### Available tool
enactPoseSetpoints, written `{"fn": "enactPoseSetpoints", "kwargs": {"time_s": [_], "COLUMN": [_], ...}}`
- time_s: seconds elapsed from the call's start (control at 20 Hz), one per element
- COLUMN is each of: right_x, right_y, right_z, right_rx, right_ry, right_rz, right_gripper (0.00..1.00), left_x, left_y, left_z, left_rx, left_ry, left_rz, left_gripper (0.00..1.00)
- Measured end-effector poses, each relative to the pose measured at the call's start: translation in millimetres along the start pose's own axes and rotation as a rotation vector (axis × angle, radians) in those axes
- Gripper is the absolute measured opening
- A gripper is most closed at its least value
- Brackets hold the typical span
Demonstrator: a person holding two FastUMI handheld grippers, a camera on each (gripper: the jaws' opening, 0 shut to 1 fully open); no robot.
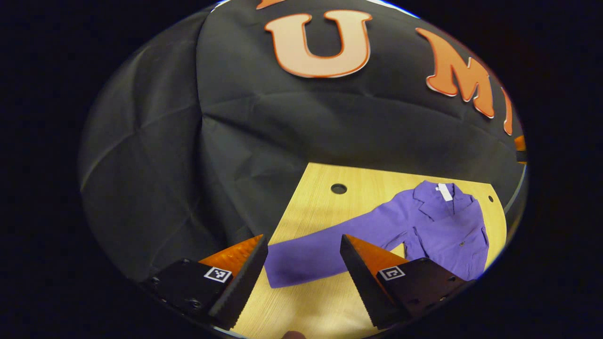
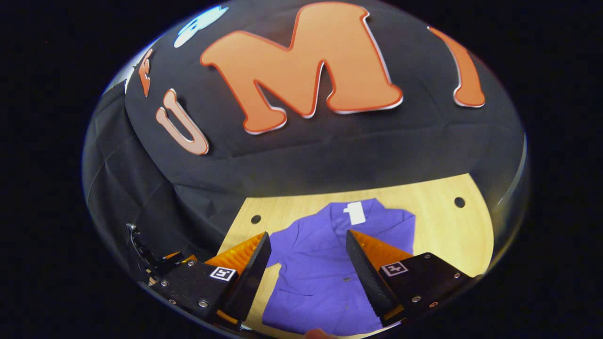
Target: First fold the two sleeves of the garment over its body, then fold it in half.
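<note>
Left gripper view: left gripper (image 1: 304, 263) wide, empty, above sleeve (image 1: 325, 247) lying lower centre on table (image 1: 320, 301). Right gripper (image 2: 308, 261) wide over garment (image 2: 320, 282). Judgement: pinch the cuff end, lift low, lay across the body.

Ahead of the left gripper (image 1: 304, 261), whose fingers stand apart, the purple sleeve (image 1: 325, 249) lies flat across the gap, with bare wooden table (image 1: 320, 202) beyond it and beneath the fingertips. Between the spread fingers of the right gripper (image 2: 308, 259) lies the garment's body (image 2: 325, 278), flat and low. To its right the tabletop is bare; the booth's cloth wall (image 2: 330, 155) closes off the far edge.
</note>
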State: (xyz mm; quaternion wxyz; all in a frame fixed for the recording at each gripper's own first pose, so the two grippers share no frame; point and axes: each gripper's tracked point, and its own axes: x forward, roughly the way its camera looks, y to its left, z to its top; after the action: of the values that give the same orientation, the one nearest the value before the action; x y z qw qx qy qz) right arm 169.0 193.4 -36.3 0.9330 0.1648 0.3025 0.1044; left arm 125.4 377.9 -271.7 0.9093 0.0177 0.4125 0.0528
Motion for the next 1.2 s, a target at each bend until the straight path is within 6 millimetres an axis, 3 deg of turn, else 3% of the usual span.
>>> {"fn": "enactPoseSetpoints", "kwargs": {"time_s": [0.45, 0.6, 0.65, 0.7, 0.75, 0.8, 0.85, 1.1, 1.2], "right_x": [-85.0, -119.0, -126.0, -133.1, -140.4, -146.2, -150.6, -160.3, -161.4], "right_y": [-48.5, -59.2, -61.8, -63.0, -64.5, -66.4, -69.7, -84.4, -82.9], "right_z": [27.8, 24.8, 23.2, 22.8, 20.9, 18.5, 15.0, -2.2, -3.2], "right_rx": [-0.115, -0.125, -0.128, -0.129, -0.13, -0.129, -0.124, -0.09, -0.098], "right_ry": [-0.258, -0.295, -0.307, -0.324, -0.336, -0.345, -0.348, -0.321, -0.319], "right_rz": [-0.191, -0.246, -0.254, -0.266, -0.272, -0.282, -0.294, -0.339, -0.345], "right_gripper": [0.95, 1.0, 0.95, 1.0, 0.95, 1.0, 0.95, 1.0, 0.95], "left_x": [61.6, 81.9, 93.8, 103.7, 112.0, 119.1, 127.5, 151.3, 154.7], "left_y": [11.1, 4.4, 2.9, 3.2, 2.4, 2.2, 1.5, 6.4, 9.4], "left_z": [-75.9, -103.0, -111.0, -116.1, -121.6, -126.3, -129.9, -144.6, -146.7], "left_rx": [-0.104, -0.129, -0.122, -0.114, -0.112, -0.108, -0.106, -0.097, -0.081], "left_ry": [0.457, 0.581, 0.604, 0.621, 0.639, 0.661, 0.671, 0.726, 0.741], "left_rz": [-0.112, -0.127, -0.128, -0.119, -0.112, -0.099, -0.091, -0.072, -0.062], "left_gripper": [0.99, 1.0, 1.0, 0.98, 0.98, 0.98, 0.98, 0.98, 0.98]}}
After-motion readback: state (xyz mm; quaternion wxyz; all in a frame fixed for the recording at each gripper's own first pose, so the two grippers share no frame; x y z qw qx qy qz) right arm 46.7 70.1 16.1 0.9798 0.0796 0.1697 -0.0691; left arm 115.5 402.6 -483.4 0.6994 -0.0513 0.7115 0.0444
